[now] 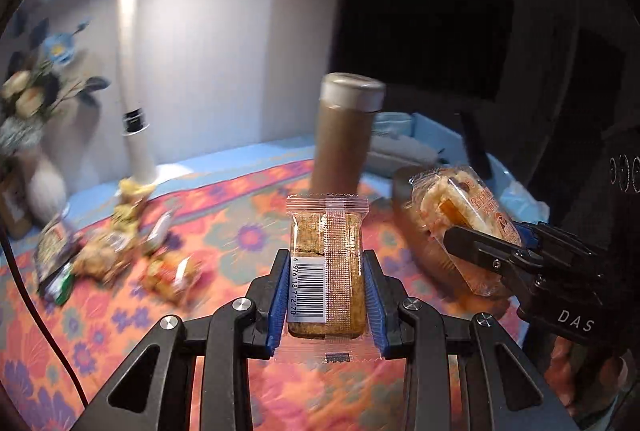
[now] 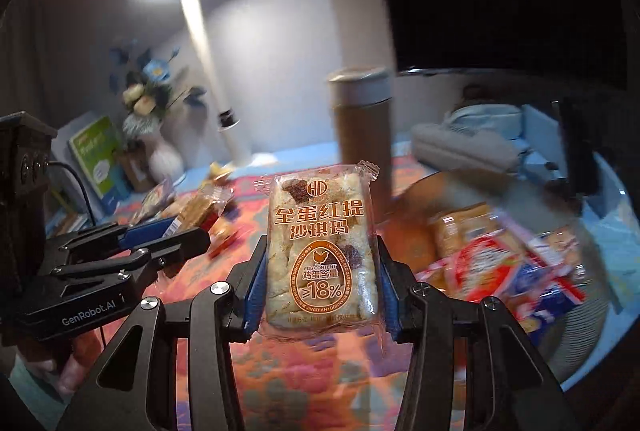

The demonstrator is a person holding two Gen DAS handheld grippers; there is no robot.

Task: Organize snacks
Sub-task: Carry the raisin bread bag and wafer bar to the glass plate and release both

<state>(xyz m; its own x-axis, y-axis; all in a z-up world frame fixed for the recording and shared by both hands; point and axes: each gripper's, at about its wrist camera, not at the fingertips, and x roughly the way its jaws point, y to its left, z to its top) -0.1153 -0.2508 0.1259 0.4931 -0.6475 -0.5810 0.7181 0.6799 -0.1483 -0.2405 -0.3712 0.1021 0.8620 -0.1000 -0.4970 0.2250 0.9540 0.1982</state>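
Snacks ride lifted above the desk [image 1: 248, 227]: the left hand-held gripper [image 1: 326, 273] clamps a brown bar packet [image 1: 326, 263] and the right hand-held gripper [image 2: 320, 271] clamps a sachima packet [image 2: 322, 251]. Each is pinched by its sides, probably for carrying to the clear bowl [image 2: 600, 343] of packets, away from the loose pile [image 1: 116, 251].

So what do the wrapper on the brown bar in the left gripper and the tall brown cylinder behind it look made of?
Clear wrapper on the brown bar, shut in the left gripper: thin glossy transparent plastic film, judging by the serrated crimped ends and the bar showing through. Tall brown cylinder with a pale lid: matte, possibly cardboard with a plastic cap; motion blur leaves it open.
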